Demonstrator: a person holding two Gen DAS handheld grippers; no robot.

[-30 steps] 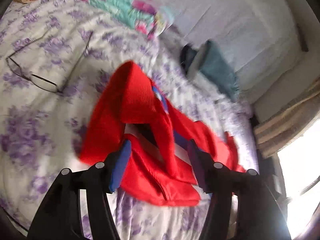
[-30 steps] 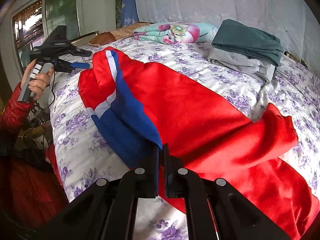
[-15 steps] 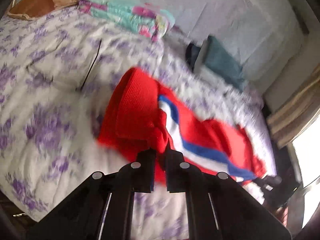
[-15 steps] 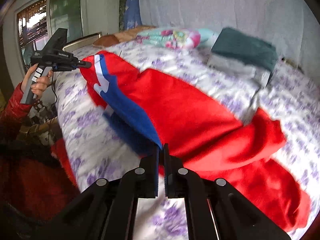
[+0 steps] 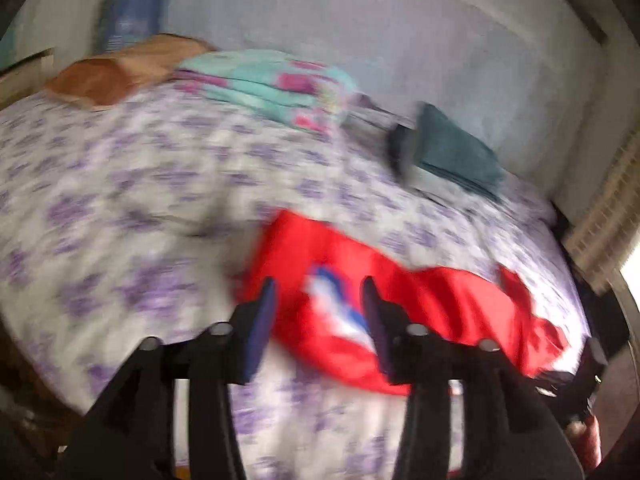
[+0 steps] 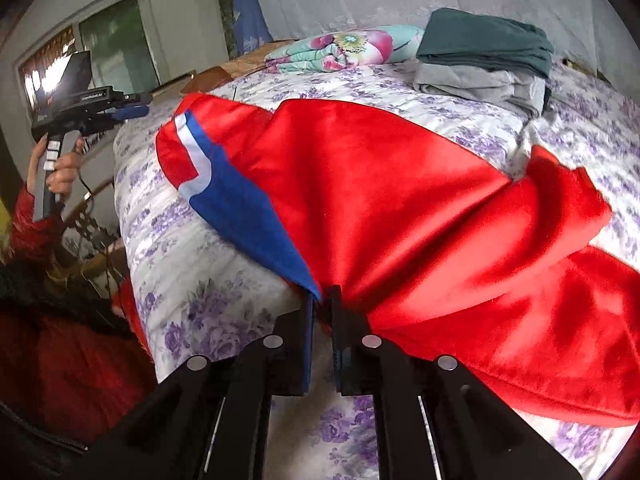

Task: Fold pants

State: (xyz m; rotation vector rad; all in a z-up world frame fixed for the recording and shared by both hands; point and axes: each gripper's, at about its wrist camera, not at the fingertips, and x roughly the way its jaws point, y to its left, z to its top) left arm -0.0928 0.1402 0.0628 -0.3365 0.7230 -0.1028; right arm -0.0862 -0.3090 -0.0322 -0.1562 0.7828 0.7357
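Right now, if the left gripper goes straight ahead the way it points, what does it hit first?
Most likely the red pants, at the blue-and-white stripe between the open left gripper fingers. The picture is blurred, so depth is uncertain.

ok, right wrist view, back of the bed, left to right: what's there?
Left tool held up in the person's hand → floral folded blanket → stack of folded clothes, dark green on grey. The red pants spread in front of them all.

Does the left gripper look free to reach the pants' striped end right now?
Probably yes: the left gripper is open, with the red pants lying just ahead on the bedspread, nothing between.
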